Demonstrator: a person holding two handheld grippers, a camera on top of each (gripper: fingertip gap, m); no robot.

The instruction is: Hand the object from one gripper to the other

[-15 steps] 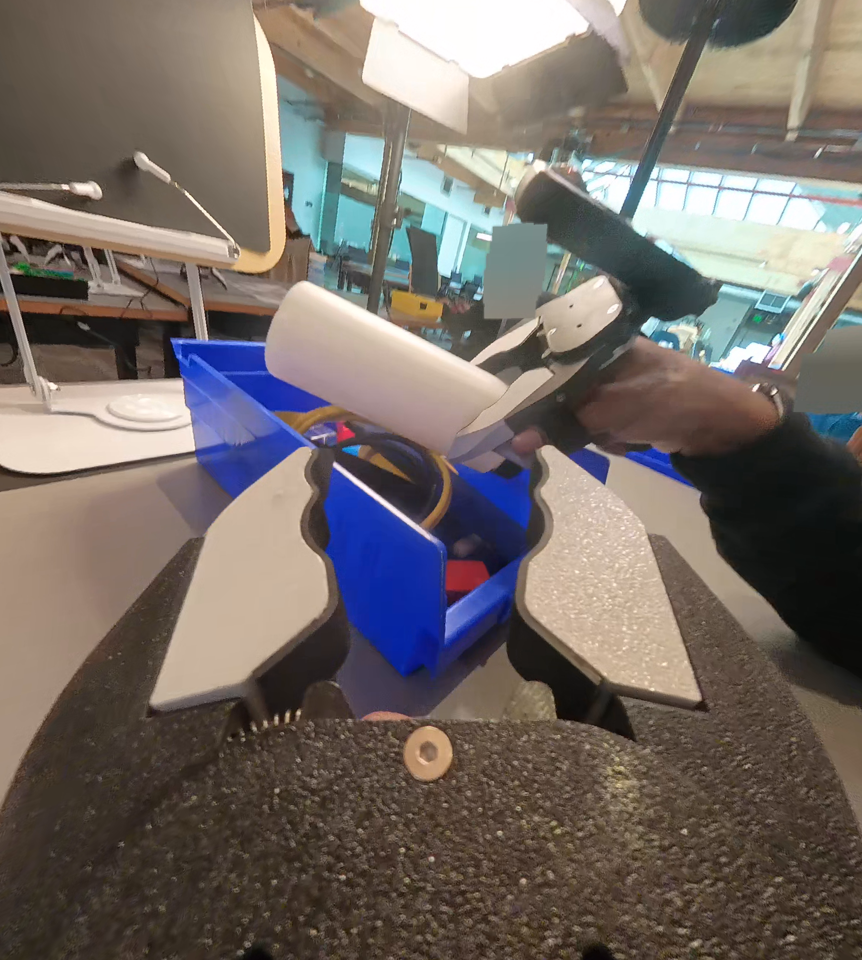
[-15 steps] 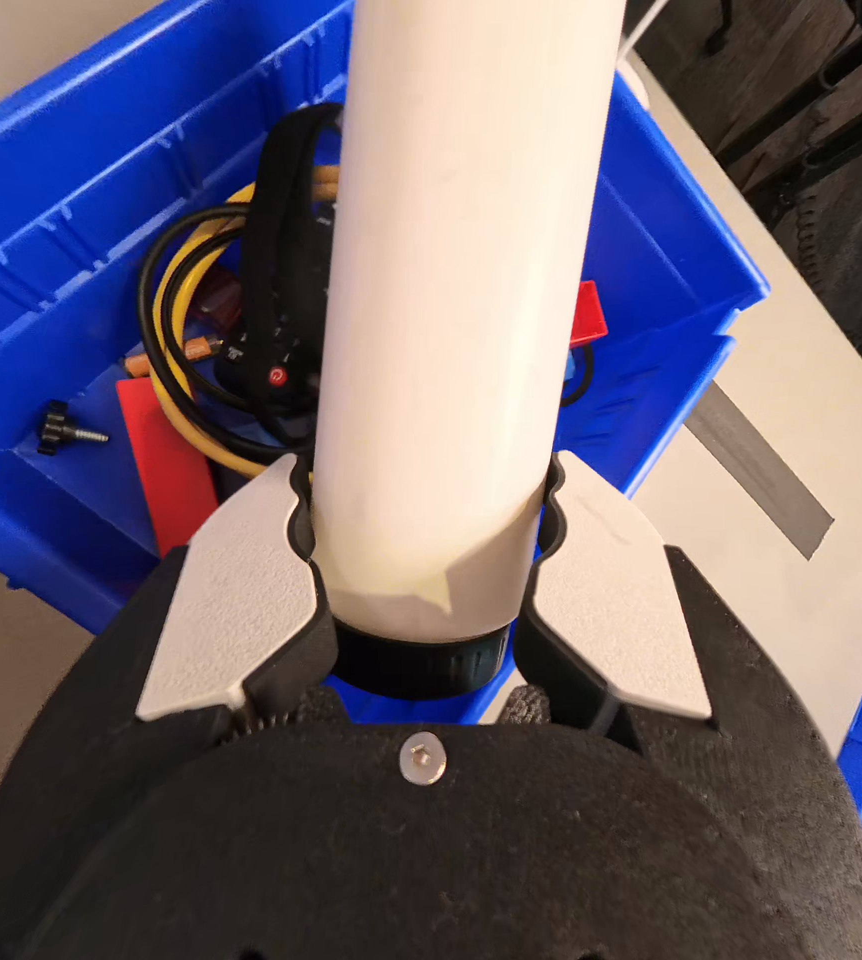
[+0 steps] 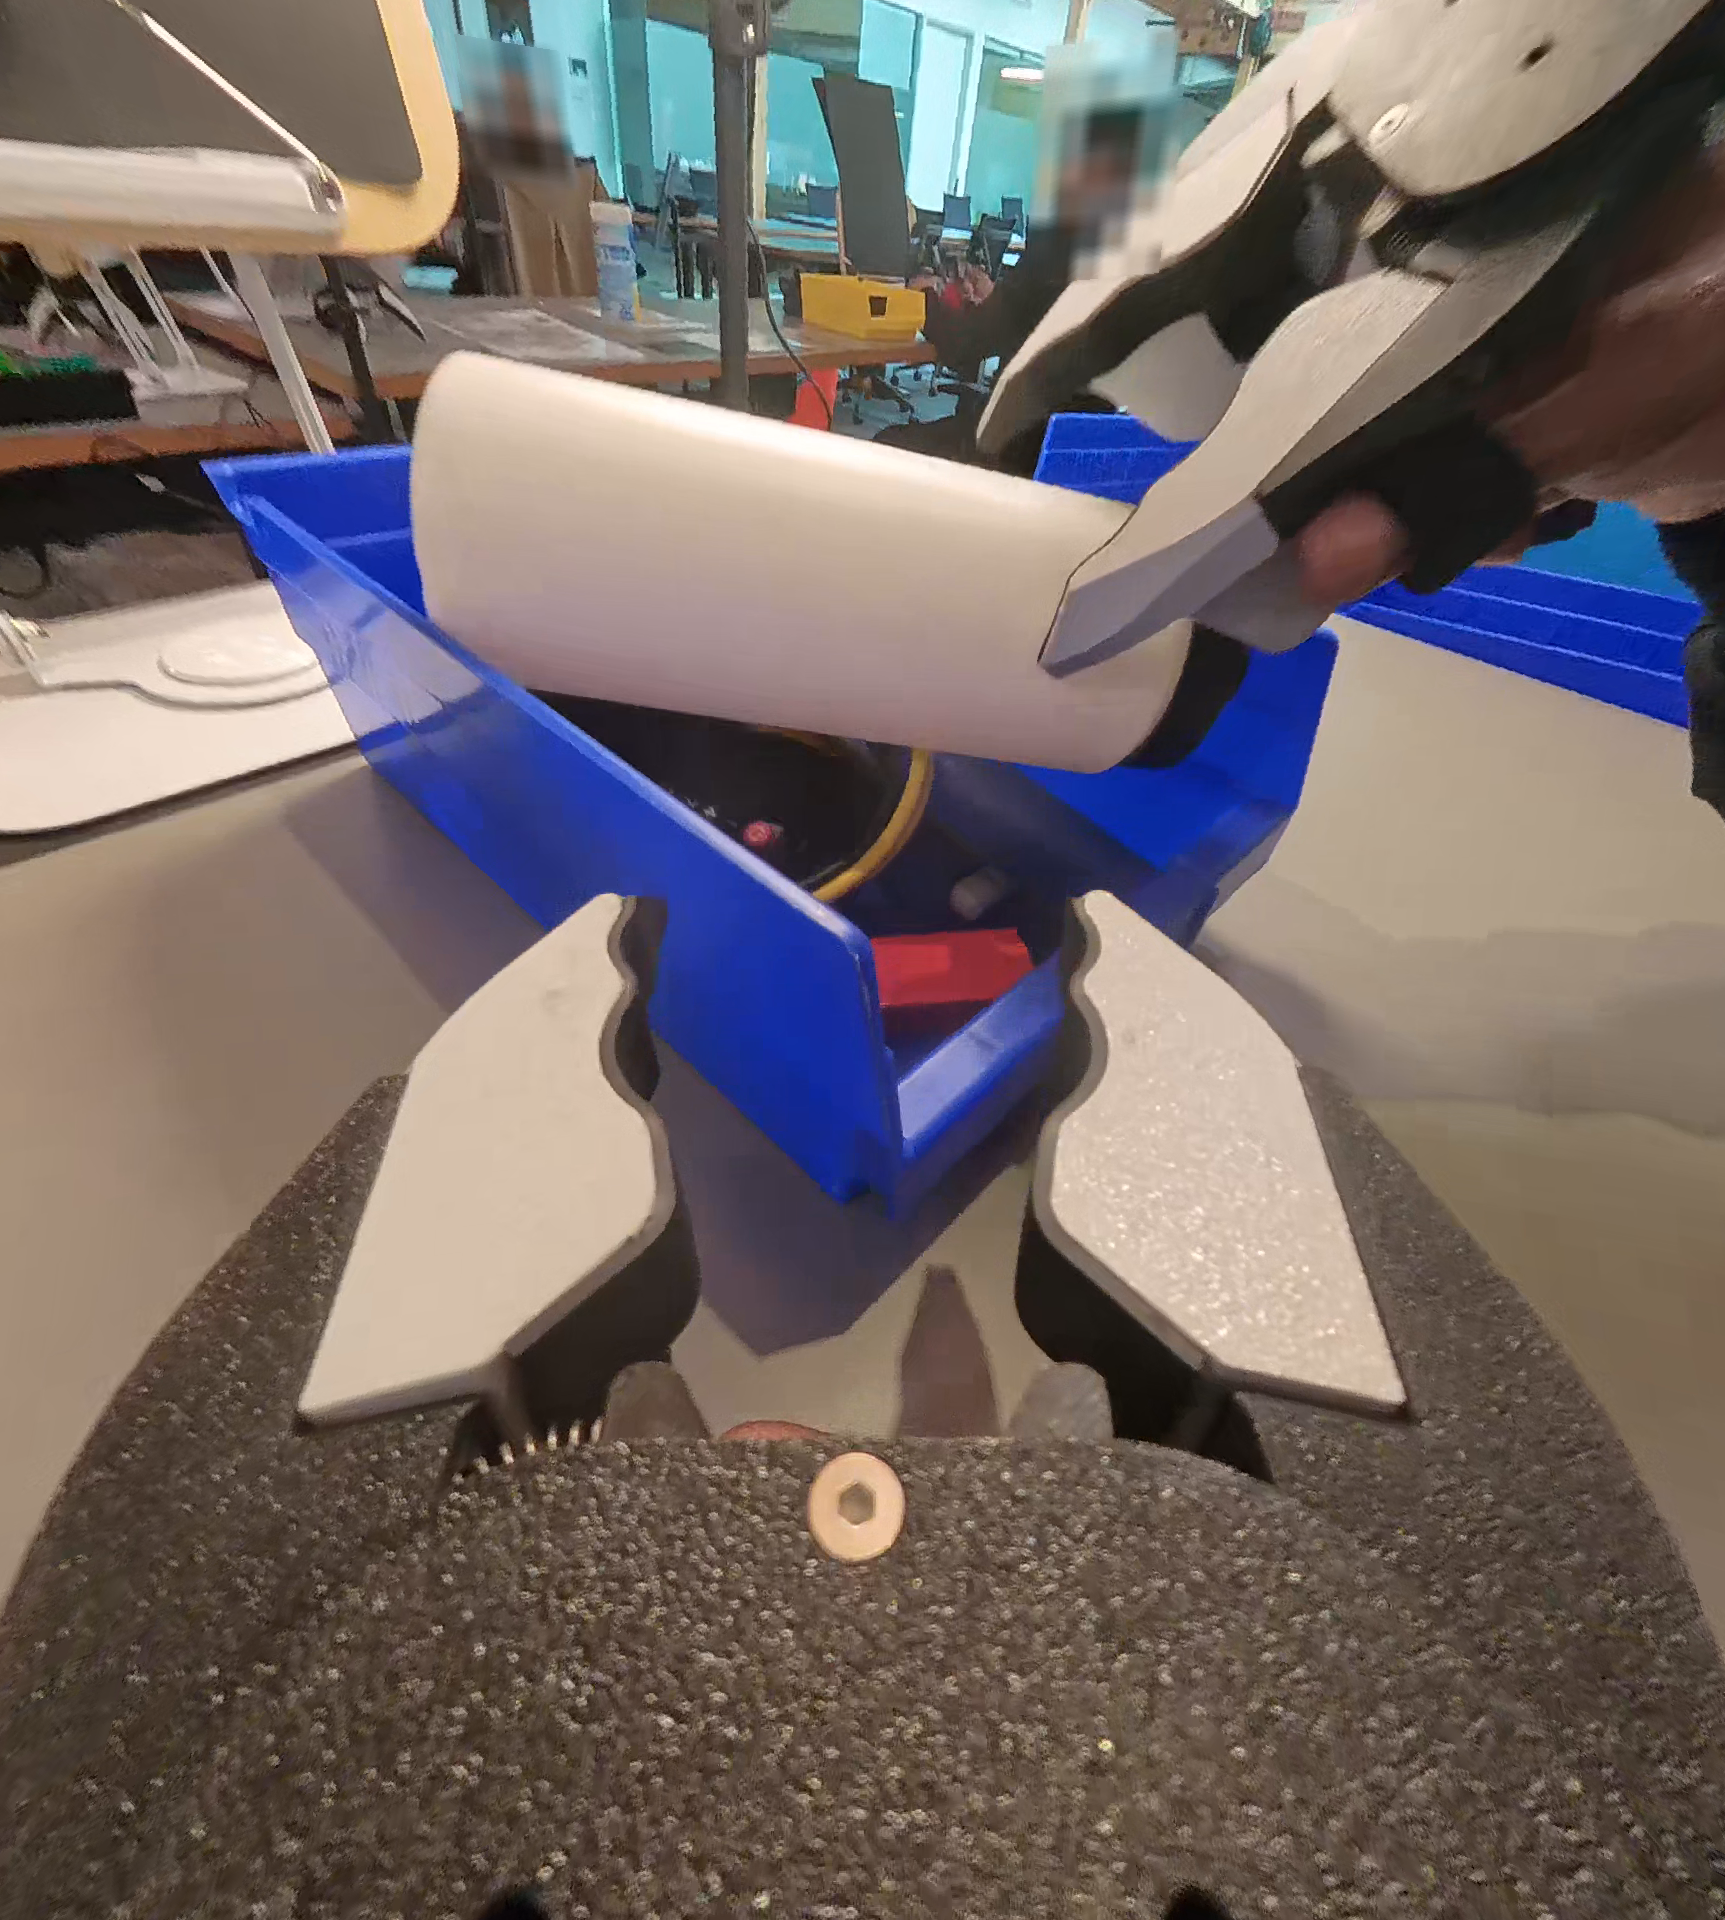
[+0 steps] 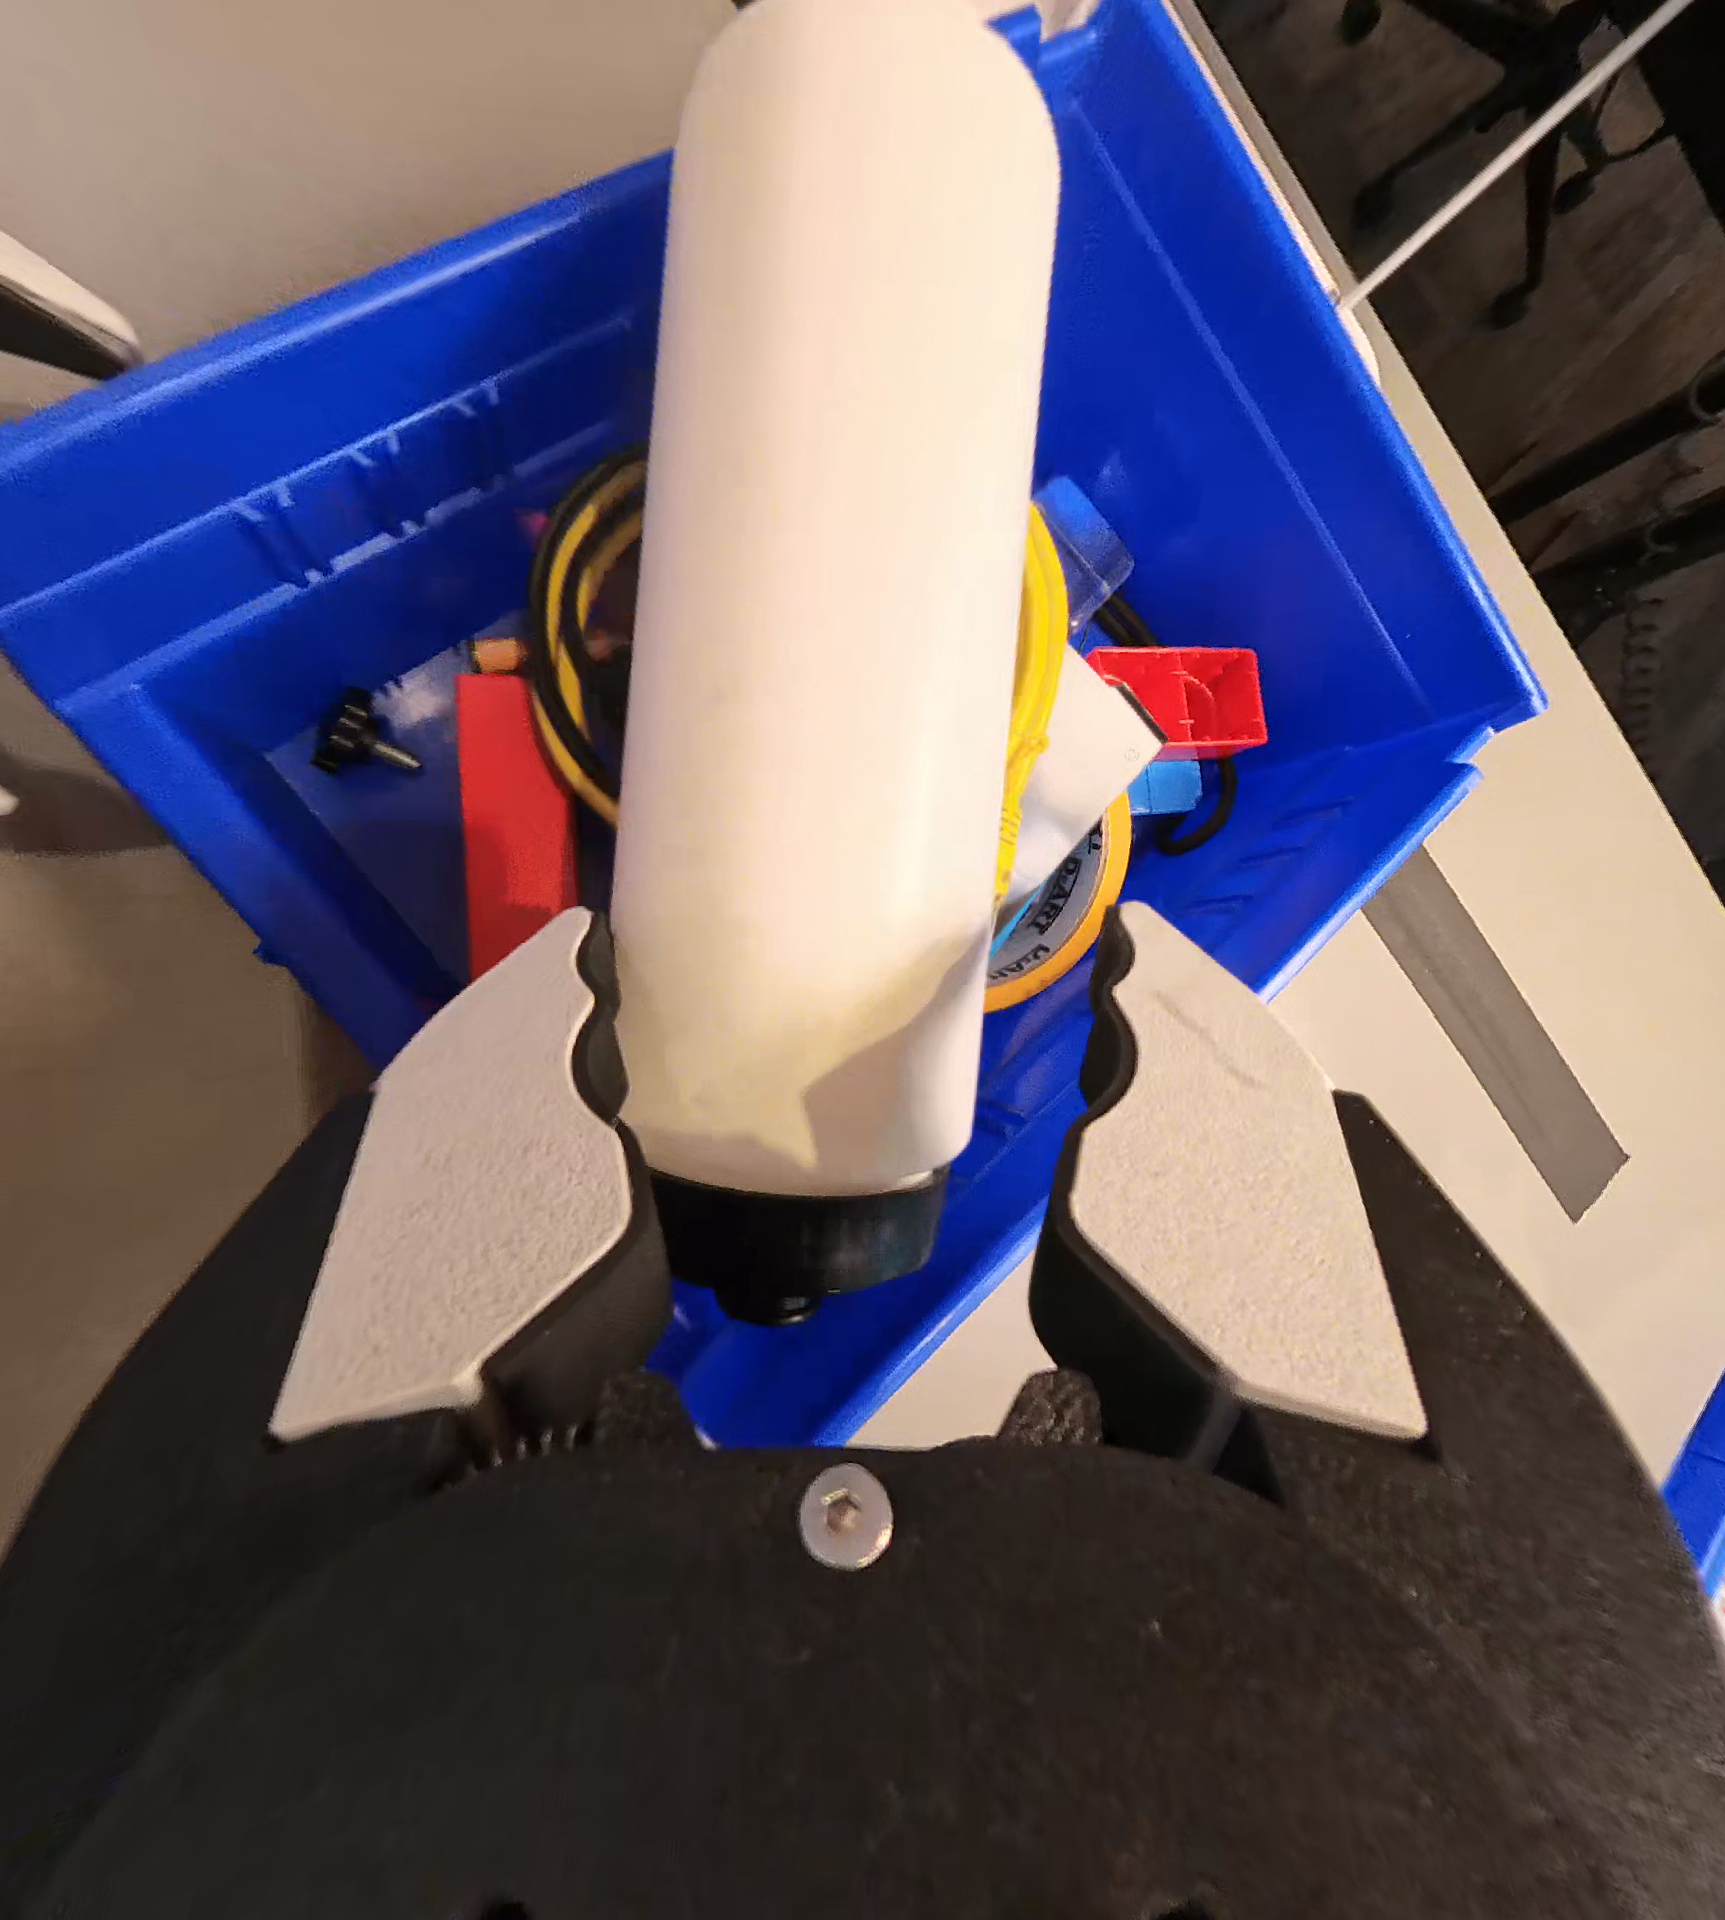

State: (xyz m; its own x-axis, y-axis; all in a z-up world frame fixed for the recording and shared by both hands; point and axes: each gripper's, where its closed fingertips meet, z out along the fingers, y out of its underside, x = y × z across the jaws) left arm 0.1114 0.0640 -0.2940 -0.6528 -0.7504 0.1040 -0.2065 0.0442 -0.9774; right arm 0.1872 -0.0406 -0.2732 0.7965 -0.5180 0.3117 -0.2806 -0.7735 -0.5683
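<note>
White bottle (image 3: 733,592) hangs over the blue bin (image 3: 775,997), pinched at its neck end by the right gripper (image 3: 1138,582); left gripper (image 3: 853,1029) gapes empty below. Right wrist view: jaws look parted, one finger (image 4: 525,1060) touching. Smooth, rigid, probably slippery; take it mid-body.

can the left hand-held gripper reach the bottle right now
Probably yes. The left hand-held gripper is open and empty, and the bottle's free end hangs in open air ahead of it above the bin; only the right hand-held gripper, at the cap end, is near.
</note>
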